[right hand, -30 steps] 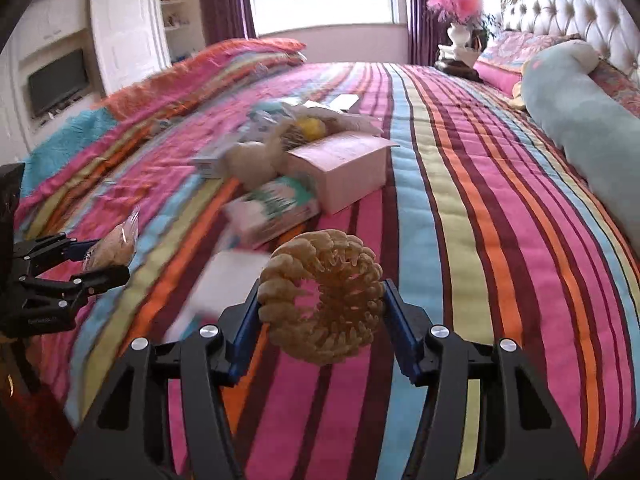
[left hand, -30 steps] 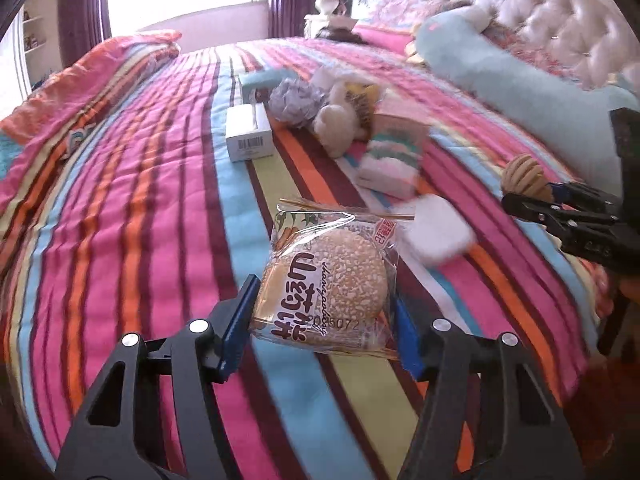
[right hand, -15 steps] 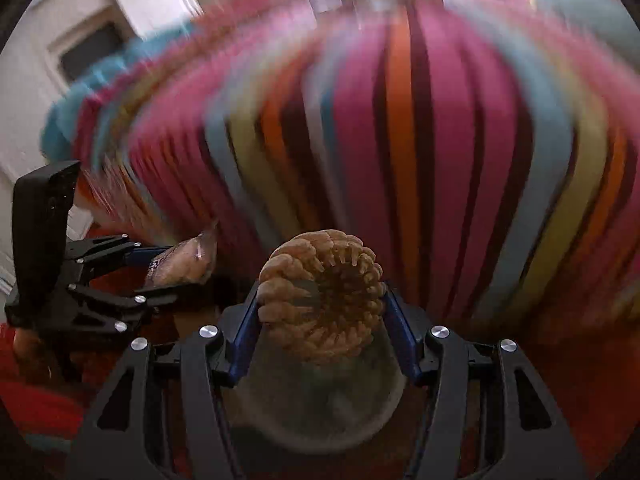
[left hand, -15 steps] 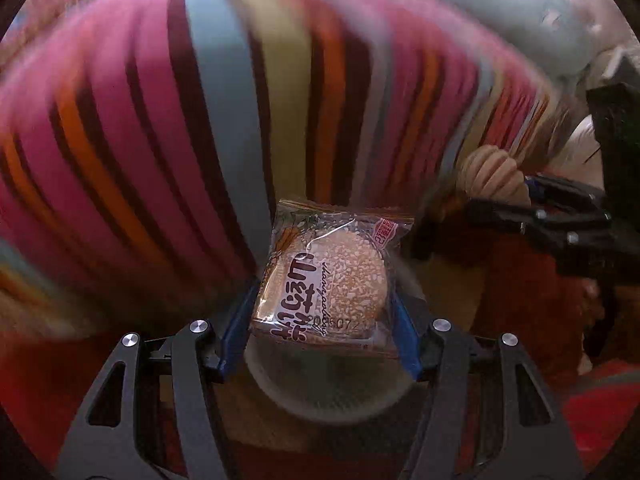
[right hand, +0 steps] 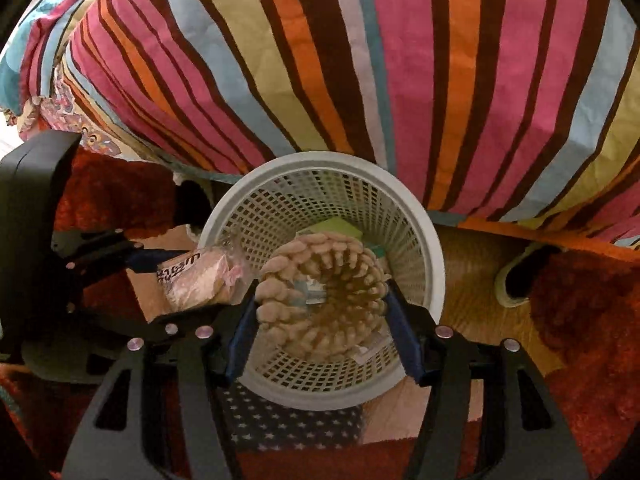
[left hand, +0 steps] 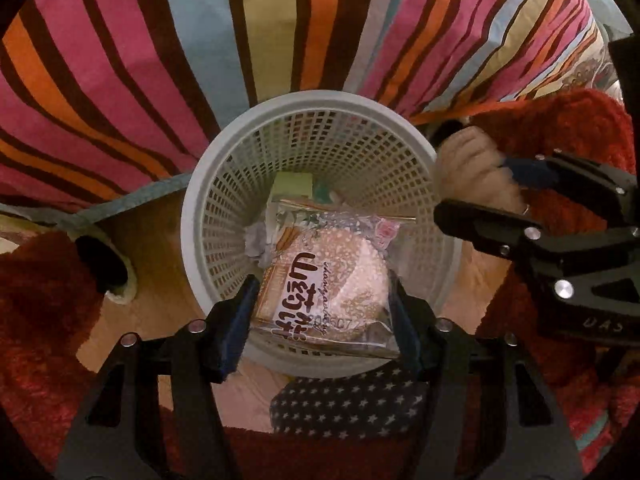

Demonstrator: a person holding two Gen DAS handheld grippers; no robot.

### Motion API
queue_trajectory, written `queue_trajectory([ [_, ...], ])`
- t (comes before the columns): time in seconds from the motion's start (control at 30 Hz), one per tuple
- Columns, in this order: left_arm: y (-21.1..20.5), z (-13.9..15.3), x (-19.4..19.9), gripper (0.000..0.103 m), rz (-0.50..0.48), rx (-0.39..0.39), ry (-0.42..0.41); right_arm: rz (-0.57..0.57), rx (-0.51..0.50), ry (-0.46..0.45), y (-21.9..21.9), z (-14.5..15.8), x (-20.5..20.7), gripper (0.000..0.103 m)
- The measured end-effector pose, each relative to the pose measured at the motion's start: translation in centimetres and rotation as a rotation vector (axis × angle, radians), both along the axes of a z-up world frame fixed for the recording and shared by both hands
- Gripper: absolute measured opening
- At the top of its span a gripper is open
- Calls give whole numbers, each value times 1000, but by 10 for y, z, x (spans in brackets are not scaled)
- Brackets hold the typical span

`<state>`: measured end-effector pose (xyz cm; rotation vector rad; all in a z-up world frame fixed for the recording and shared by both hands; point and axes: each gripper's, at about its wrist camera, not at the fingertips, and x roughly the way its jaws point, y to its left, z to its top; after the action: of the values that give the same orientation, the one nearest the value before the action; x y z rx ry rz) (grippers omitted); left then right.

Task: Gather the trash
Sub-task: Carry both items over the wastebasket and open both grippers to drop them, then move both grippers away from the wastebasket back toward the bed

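My left tongs (left hand: pixel 322 312) are opening around the bun packet (left hand: pixel 328 280), printed "507". My right tongs (right hand: pixel 320 316) are opening around the bumpy ring (right hand: pixel 322 298). Both are over the basket (left hand: pixel 224 184).

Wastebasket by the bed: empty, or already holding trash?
Not empty. Through the mesh wastebasket opening, a green box and crumpled paper lie at the bottom.
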<state>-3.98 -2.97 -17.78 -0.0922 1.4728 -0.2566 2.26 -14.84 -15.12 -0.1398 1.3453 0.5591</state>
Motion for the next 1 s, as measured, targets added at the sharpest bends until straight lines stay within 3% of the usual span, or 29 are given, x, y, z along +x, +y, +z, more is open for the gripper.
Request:
queue_trajectory([
  [0.07, -2, -3, 1, 80, 4, 38, 3, -15, -3, -10, -4, -1, -4, 74],
  [0.23, 3, 1, 4, 82, 28, 55, -17, -51, 9, -19, -18, 3, -5, 74],
  [0.3, 4, 1, 4, 91, 32, 52, -21, -57, 10, -21, -19, 3, -5, 74],
  [0.53, 2, 2, 6, 92, 29, 46, -24, -44, 4, -33, -16, 5, -5, 74],
  [0.67, 2, 9, 6, 92, 33, 66, -33, -49, 45, -57, -18, 23, -6, 74],
  [0.73, 5, 28, 7, 92, 25, 47, -55, -46, 95, -91, -20, 45, -3, 74],
  [0.83, 13, 77, 14, 92, 5, -13, -121, -57, 153, -228, -26, 100, 12, 74],
  [1.0, 47, 172, 56, 92, 35, 0, -352, -88, 170, -449, -26, 166, 59, 74],
])
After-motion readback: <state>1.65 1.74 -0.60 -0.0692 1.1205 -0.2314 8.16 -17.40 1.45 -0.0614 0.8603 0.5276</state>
